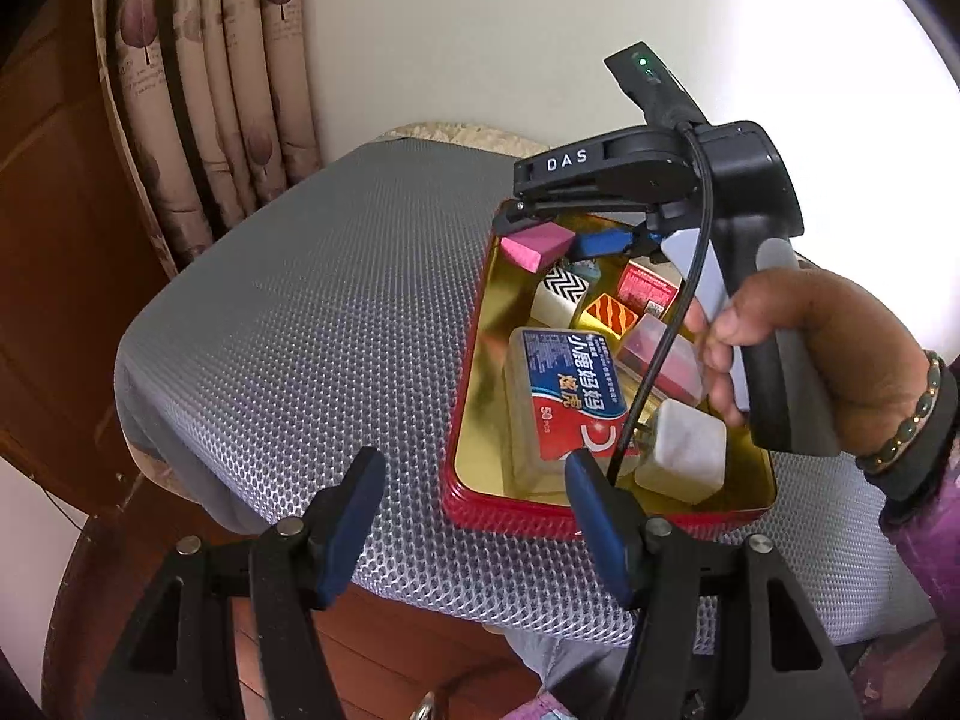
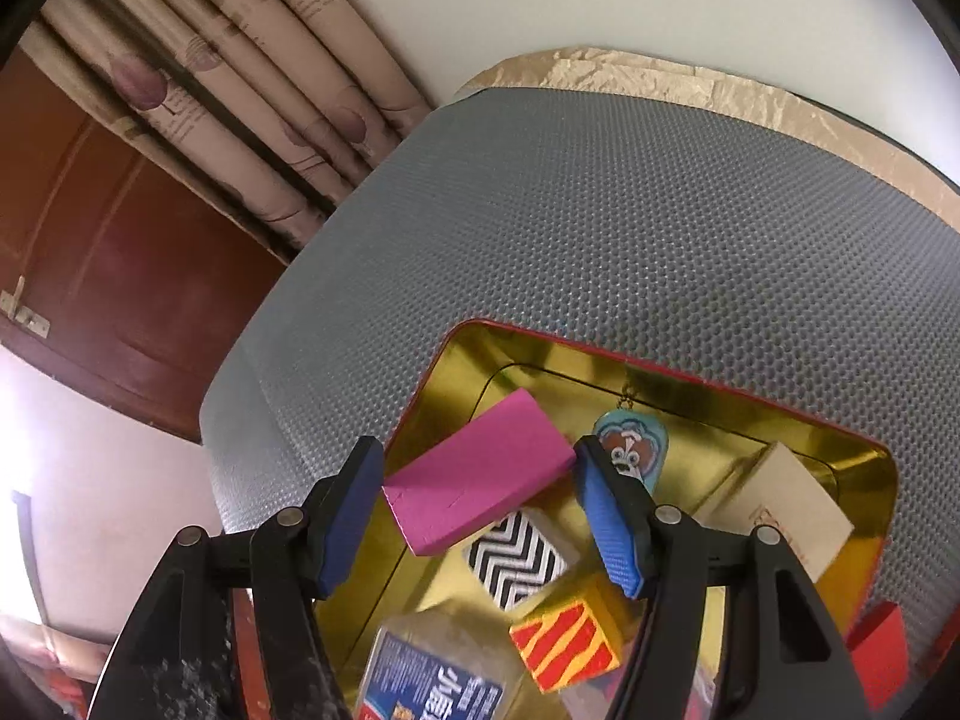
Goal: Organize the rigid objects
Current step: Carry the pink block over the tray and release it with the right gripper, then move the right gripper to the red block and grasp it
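Observation:
A red tin (image 1: 510, 513) with a gold inside lies on the grey mat; its rim (image 2: 660, 360) also shows in the right wrist view. My right gripper (image 2: 480, 504) is shut on a pink block (image 2: 480, 474), held tilted over the tin's far corner. From the left wrist view, the same pink block (image 1: 537, 243) sits in the right gripper (image 1: 555, 234), which a hand (image 1: 810, 348) holds. My left gripper (image 1: 477, 516) is open and empty at the tin's near left corner. Inside the tin lie a blue-and-red labelled box (image 1: 564, 396), a white cube (image 1: 681, 450), a zigzag block (image 2: 516, 558) and a striped yellow block (image 2: 570, 636).
The grey dimpled mat (image 1: 300, 330) covers a small table, bare to the left of the tin. Patterned curtains (image 1: 210, 90) and a brown wooden door (image 2: 120, 252) stand behind. A blue keychain tag (image 2: 630, 444) and a beige box (image 2: 786, 504) also lie in the tin.

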Tool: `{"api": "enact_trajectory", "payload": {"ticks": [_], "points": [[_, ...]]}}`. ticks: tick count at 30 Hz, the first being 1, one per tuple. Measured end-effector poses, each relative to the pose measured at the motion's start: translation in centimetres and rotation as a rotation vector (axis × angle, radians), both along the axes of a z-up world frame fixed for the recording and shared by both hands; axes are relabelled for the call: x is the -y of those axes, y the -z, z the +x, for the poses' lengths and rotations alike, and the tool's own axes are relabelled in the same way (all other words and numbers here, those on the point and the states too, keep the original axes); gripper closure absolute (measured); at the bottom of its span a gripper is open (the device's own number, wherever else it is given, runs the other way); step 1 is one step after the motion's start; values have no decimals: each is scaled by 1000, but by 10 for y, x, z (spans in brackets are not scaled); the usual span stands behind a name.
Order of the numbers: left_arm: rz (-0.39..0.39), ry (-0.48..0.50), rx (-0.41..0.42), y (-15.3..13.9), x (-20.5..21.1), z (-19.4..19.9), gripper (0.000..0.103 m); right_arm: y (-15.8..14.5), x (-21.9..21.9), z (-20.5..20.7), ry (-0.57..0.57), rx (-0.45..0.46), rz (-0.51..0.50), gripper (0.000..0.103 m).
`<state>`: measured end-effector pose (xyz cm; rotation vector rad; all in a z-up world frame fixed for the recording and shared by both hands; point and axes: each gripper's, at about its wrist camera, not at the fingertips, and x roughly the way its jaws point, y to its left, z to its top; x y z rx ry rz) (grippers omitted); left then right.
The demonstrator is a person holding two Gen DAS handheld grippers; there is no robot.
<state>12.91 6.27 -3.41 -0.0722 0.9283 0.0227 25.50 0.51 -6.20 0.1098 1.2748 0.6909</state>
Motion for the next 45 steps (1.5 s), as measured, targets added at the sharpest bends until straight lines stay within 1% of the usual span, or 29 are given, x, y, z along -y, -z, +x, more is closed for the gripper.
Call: {"api": "enact_trajectory", "payload": {"ticks": [3, 5, 7, 10, 12, 14, 15, 16, 17, 19, 22, 25, 29, 31, 34, 39, 45], "points": [[5, 0, -6, 1, 1, 0, 39, 1, 2, 3, 12, -20, 38, 41], [14, 1, -9, 2, 2, 0, 39, -3, 5, 1, 17, -4, 48, 41], [26, 5, -12, 3, 4, 0, 39, -12, 12, -1, 29, 20, 85, 41], [53, 15, -17, 4, 7, -1, 39, -33, 34, -13, 23, 81, 157, 41], [70, 23, -13, 4, 10, -3, 39, -46, 53, -27, 15, 144, 160, 40], [84, 29, -4, 4, 12, -5, 39, -57, 76, -46, 6, 209, 159, 34], [92, 32, 1, 3, 13, -6, 39, -61, 91, -59, 8, 245, 142, 28], [105, 36, 6, 3, 16, -8, 39, -62, 105, -69, 14, 273, 119, 25], [111, 39, 8, 2, 16, -8, 39, -62, 124, -83, 26, 301, 87, 24], [128, 44, 13, 1, 22, -11, 39, -57, 156, -102, 59, 323, 30, 24], [151, 58, 23, 0, 29, -14, 39, -45, 197, -122, 108, 306, -41, 24], [190, 71, 34, -1, 37, -17, 39, -33, 232, -134, 159, 288, -121, 24], [217, 84, 41, 0, 44, -20, 39, -30, 265, -139, 213, 269, -148, 23], [223, 92, 42, 0, 46, -21, 39, -33, 269, -136, 208, 278, -162, 17], [233, 95, 37, 2, 46, -20, 39, -37, 267, -133, 181, 297, -179, 13], [216, 95, 19, 5, 42, -17, 39, -41, 250, -121, 118, 320, -217, 7], [196, 94, -10, 9, 39, -14, 39, -36, 235, -109, 72, 315, -238, 7]]}}
